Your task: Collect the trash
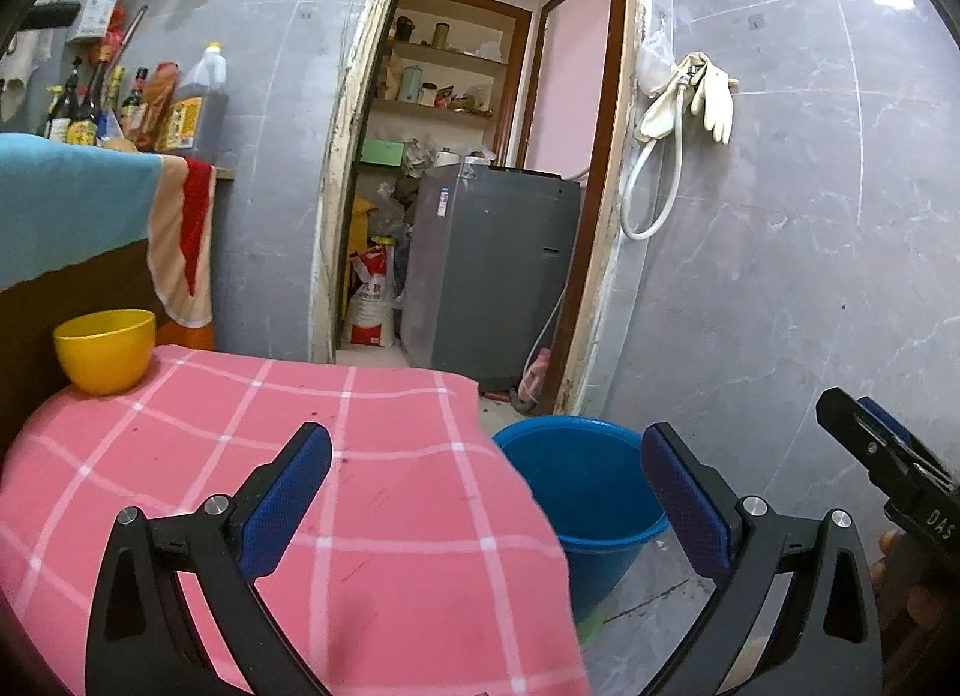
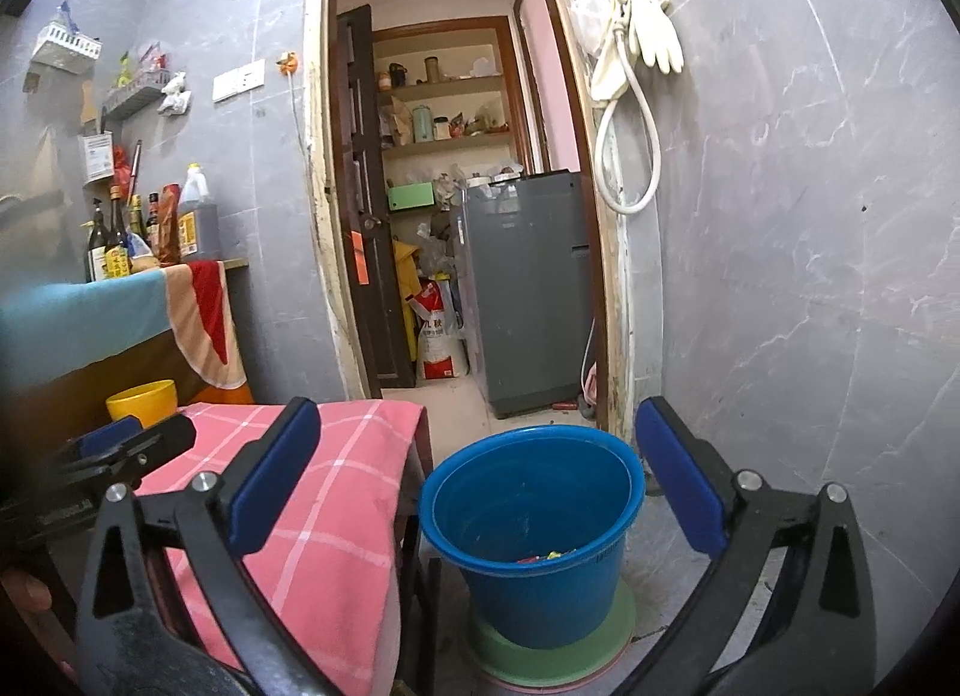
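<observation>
A blue bucket [image 2: 531,522] stands on a green disc [image 2: 558,645] on the floor, beside the table's right edge; a few colourful scraps [image 2: 549,555] lie at its bottom. In the left wrist view the blue bucket [image 1: 585,492] shows past the table corner. My left gripper [image 1: 486,492] is open over the pink checked tablecloth [image 1: 288,456], nothing between its blue pads. My right gripper [image 2: 474,474] is open too, with the bucket seen between its fingers farther off. Each gripper shows at the edge of the other's view: the right gripper [image 1: 888,468], the left gripper [image 2: 114,456].
A yellow bowl [image 1: 105,351] sits at the table's far left corner. Behind it a counter with a towel [image 1: 180,234] and several bottles [image 1: 120,102]. An open doorway leads to a storeroom with a grey appliance [image 1: 492,276] and shelves. Gloves and a hose [image 1: 690,102] hang on the grey wall.
</observation>
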The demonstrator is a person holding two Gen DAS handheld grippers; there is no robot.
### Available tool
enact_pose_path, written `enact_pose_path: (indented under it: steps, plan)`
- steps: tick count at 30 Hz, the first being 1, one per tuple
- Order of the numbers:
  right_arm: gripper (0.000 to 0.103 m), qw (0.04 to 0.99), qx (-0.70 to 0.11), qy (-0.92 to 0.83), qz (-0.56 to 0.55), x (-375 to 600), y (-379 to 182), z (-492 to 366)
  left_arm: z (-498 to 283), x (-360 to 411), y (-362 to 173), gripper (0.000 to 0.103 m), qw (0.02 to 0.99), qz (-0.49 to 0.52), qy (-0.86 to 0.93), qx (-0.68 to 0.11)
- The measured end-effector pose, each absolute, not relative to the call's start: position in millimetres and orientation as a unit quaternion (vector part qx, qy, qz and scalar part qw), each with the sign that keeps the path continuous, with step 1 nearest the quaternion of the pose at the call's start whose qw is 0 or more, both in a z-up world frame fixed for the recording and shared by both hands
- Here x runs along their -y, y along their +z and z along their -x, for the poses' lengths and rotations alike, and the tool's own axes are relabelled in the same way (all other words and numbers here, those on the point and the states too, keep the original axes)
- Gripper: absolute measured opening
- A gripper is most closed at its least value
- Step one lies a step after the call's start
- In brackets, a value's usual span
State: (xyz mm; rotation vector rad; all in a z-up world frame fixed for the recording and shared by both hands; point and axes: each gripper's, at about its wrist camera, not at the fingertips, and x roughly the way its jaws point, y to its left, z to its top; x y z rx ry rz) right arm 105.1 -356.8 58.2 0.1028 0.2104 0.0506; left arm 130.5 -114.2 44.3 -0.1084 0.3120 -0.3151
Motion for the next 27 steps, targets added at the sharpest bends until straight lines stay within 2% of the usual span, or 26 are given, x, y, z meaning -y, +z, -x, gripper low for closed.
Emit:
enact_pose_path:
  steps: [14, 27]
  plan:
    - [0.102, 0.994, -0.098, 0.022, -0.041, 335.1, 38.1, -51.9, -68.9, 97.4, 24.3, 0.101, 0.984, 0.024, -0.121, -0.132]
    - [0.102, 0.992, -0.117, 0.019, -0.035, 330.9, 21.1, -41.7, -54.2, 90.0, 6.2, 0.101, 0.985, 0.027, -0.103, -0.137]
